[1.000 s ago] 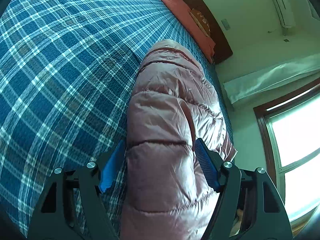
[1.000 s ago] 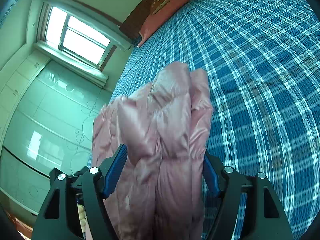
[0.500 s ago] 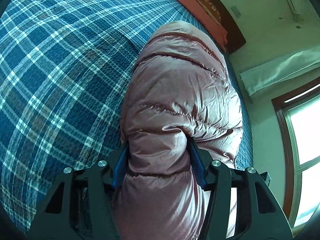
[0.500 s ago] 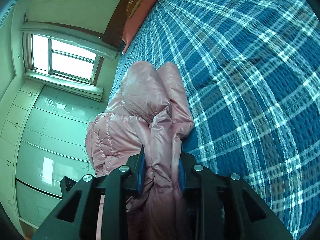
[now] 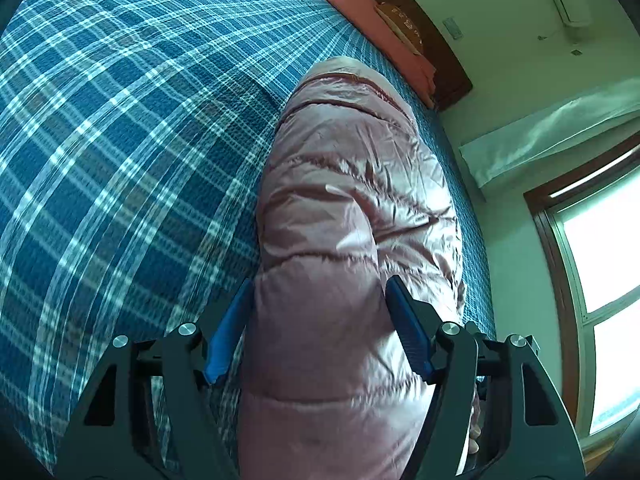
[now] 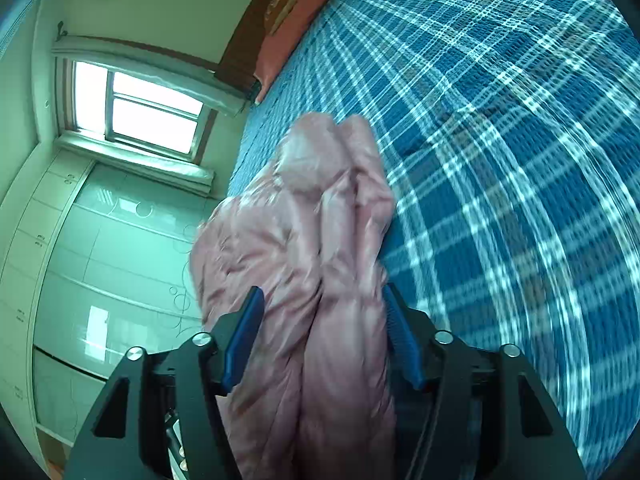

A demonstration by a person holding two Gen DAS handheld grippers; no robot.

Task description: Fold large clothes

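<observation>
A pink padded jacket lies bunched lengthwise on the blue plaid bed cover. In the left wrist view my left gripper straddles a puffy fold of it. Its jaws are opening, and the blue pads stand at the sides of the fabric without squeezing it. In the right wrist view, which is blurred, the crumpled jacket fills the gap of my right gripper. Those jaws are opening too, and the fabric between them is loose. The part of the jacket under both grippers is hidden.
The plaid cover spreads wide beside the jacket. An orange pillow and a dark wooden headboard lie at the far end. A window and pale wardrobe doors stand past the bed's edge.
Half a second ago both grippers pinched the jacket tight. Now both have spread wide again and the padding has puffed back out. Both cameras have drawn back a little from the jacket.
</observation>
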